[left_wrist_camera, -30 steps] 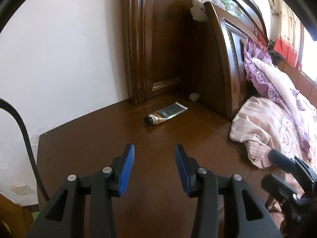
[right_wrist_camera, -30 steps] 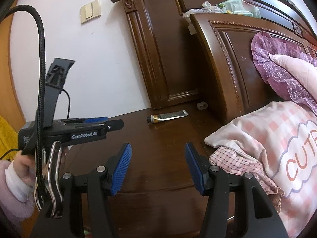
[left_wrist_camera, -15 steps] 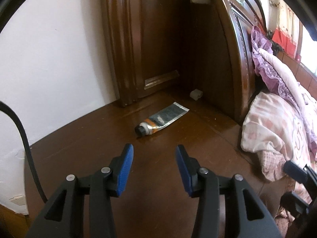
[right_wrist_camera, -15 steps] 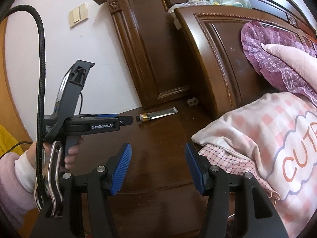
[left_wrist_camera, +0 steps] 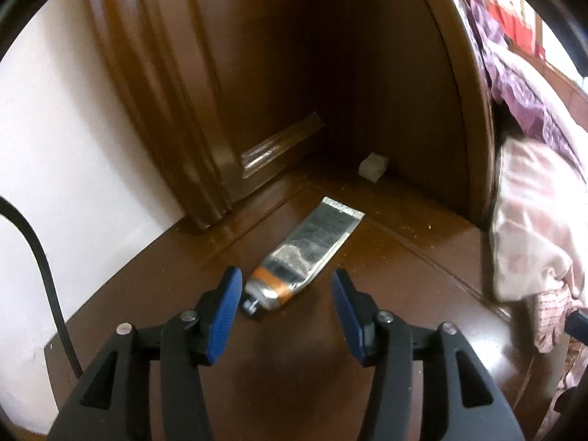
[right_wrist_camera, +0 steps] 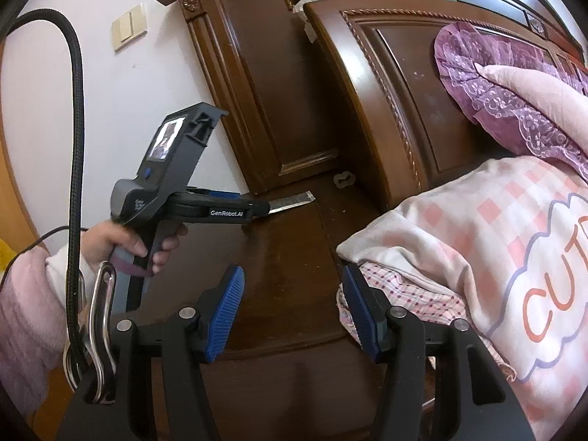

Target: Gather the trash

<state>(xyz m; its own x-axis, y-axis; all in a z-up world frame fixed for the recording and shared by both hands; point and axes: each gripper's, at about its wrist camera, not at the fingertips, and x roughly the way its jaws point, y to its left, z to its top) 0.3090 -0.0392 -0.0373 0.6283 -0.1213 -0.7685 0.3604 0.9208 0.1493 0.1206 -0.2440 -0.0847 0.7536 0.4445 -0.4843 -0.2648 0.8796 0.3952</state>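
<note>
A dark brown wooden surface (left_wrist_camera: 367,330) sits in a corner between a white wall (left_wrist_camera: 73,128) and a tall carved headboard (left_wrist_camera: 422,92) of the same wood. On it lies a flattened silver tube (left_wrist_camera: 307,253) with an orange band near its neck and no cap, its crimped end pointing toward the corner. The left gripper (left_wrist_camera: 284,305) hovers low over the surface with its blue-padded fingers spread wide; the neck end of the tube lies just ahead of the gap between them, close to the left finger, and nothing is held. A small crumpled white scrap (left_wrist_camera: 373,167) rests deeper in the corner, against the foot of the headboard and apart from the tube. In the right wrist view, the right gripper (right_wrist_camera: 292,308) is also spread wide and empty, held back over the near edge of the surface. Beside it, pink checked bedding (right_wrist_camera: 477,242) spills against the surface's right side, and a purple lace-trimmed pillow (right_wrist_camera: 488,73) leans on the headboard.
</note>
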